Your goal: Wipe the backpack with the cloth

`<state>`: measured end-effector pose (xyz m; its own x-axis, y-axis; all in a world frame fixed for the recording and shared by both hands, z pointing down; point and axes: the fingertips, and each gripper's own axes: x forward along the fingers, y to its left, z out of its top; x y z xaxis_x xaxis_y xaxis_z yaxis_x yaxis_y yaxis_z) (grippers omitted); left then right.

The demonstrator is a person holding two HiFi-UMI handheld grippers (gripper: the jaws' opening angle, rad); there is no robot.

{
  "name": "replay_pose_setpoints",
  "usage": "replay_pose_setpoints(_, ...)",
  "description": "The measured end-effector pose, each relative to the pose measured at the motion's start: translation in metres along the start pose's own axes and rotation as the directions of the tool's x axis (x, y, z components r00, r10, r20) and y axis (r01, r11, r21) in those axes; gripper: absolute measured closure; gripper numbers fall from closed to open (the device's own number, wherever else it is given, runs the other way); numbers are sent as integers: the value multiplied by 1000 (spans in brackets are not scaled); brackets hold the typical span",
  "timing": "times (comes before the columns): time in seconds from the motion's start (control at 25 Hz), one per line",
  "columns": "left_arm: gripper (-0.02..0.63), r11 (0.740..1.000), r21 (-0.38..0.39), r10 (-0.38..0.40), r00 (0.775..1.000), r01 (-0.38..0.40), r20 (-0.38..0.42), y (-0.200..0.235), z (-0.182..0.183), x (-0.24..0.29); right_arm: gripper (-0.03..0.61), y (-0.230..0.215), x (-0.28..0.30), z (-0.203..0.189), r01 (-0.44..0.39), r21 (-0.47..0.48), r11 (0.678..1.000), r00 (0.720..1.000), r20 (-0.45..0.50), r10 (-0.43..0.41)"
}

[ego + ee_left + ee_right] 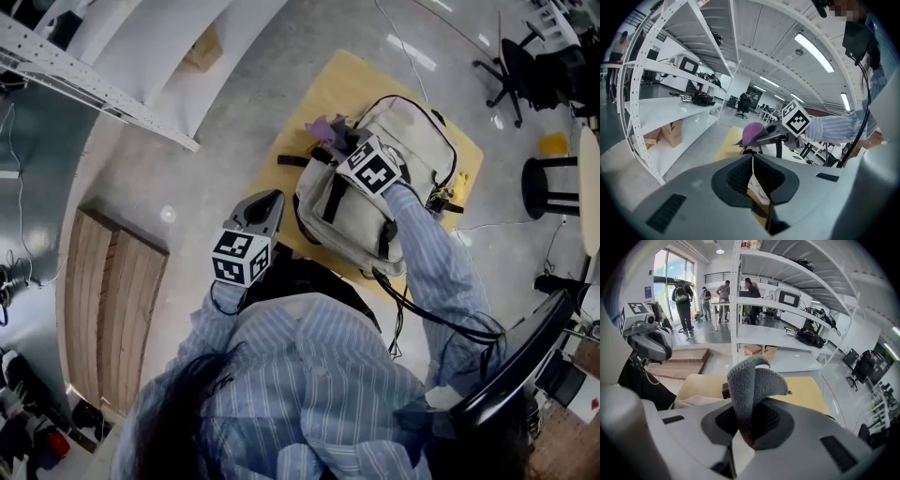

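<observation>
A beige backpack (370, 211) with black straps lies on a yellow tabletop (342, 75). My right gripper (339, 146) hovers over the backpack's far left end, shut on a purple-grey cloth (325, 127). In the right gripper view the cloth (752, 385) stands up folded between the jaws of the right gripper (750, 427), with the backpack (693, 403) just below. My left gripper (267, 199) hangs left of the backpack, off the table's near edge, jaws together with nothing between them. From the left gripper (752, 161) I see the cloth (752, 132) and the backpack (771, 150) ahead.
A white shelving rack (112, 80) runs along the left, with a cardboard box (202, 49) beneath it. A wooden platform (112, 309) lies on the floor at left. A stool (544, 183) and an office chair (516, 70) stand at right. Cables trail from the backpack.
</observation>
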<state>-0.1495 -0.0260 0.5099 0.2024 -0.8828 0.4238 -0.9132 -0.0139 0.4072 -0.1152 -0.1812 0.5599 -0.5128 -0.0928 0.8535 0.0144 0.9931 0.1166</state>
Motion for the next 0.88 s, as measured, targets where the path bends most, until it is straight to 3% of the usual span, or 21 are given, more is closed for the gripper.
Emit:
replay_pose_setpoints(0.76,601,1000,12,14,1000,-14,-1,-25,-32,-45,537,156,-29,-3,-155,-8,988,983,98,155)
replay_pose_setpoints(0.88,601,1000,12,19,1000,-19,-3,-28,-38,-53,537,178,-34,-7,-183,36,983,977,117,177)
